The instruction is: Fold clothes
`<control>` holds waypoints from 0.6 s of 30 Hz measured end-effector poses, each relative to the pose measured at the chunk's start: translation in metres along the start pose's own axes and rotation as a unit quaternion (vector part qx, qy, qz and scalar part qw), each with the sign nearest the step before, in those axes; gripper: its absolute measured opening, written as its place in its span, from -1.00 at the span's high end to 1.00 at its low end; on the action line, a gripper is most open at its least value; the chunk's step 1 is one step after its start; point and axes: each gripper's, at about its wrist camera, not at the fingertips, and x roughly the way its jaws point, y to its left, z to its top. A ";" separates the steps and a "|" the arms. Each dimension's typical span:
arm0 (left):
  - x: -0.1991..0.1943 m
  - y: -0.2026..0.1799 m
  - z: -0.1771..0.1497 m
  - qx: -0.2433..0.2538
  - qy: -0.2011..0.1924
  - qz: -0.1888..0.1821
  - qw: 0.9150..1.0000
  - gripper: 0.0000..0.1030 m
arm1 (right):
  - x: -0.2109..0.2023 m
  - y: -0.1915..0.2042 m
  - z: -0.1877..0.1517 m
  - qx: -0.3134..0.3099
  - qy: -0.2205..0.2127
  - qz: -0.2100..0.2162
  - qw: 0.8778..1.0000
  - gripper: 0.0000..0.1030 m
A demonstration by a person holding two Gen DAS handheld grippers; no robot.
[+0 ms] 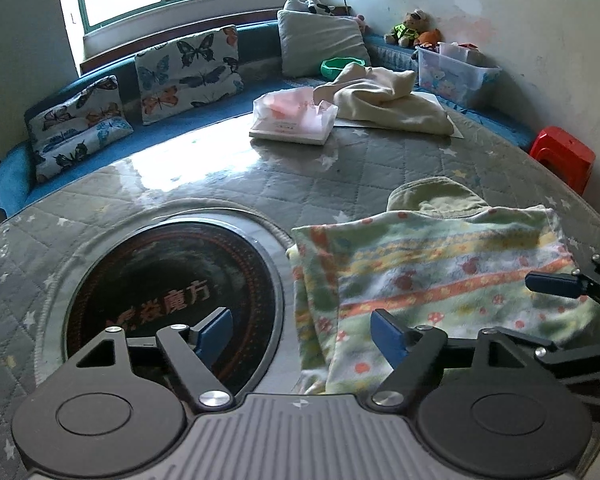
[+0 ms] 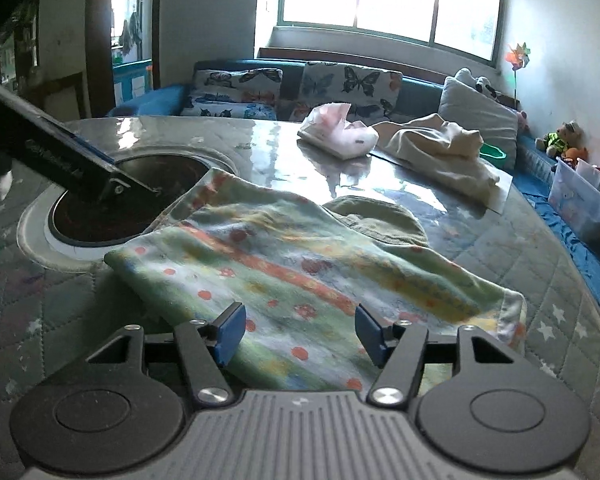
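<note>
The table (image 1: 228, 168) carries a patterned cloth (image 2: 300, 272) lying doubled and flat just ahead of both tongs. Left tongs (image 1: 302, 334) and right tongs (image 2: 298, 330) gape wide, holding nothing. Any further fold would want edges pinched evenly and corners matched.

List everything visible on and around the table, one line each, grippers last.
Patterned striped cloth: one, green, orange and yellow, near table edge.
Olive garment: one, partly under the cloth.
Cream garment: one, crumpled, far side.
Pink-and-white plastic bag: one, beside the cream garment.
Round black inset cooktop: one, table centre.
Butterfly-print cushions: two, blue bench.
Grey pillow: one, bench.
Red stool: one, by wall.
Left gripper: open, at cloth's left edge.
Right gripper: open, over cloth.
</note>
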 end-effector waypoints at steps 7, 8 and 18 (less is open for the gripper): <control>-0.008 0.005 -0.014 0.001 0.000 0.009 1.000 -0.62 | -0.002 0.007 -0.006 0.000 0.005 0.004 1.000 -0.20; -0.009 0.006 -0.016 0.000 0.000 0.010 1.000 -0.62 | -0.004 0.008 -0.006 0.000 0.002 0.005 1.000 -0.20; -0.011 -0.002 -0.034 -0.008 0.001 -0.009 1.000 -0.66 | -0.015 0.007 -0.015 0.022 0.005 0.012 1.000 -0.30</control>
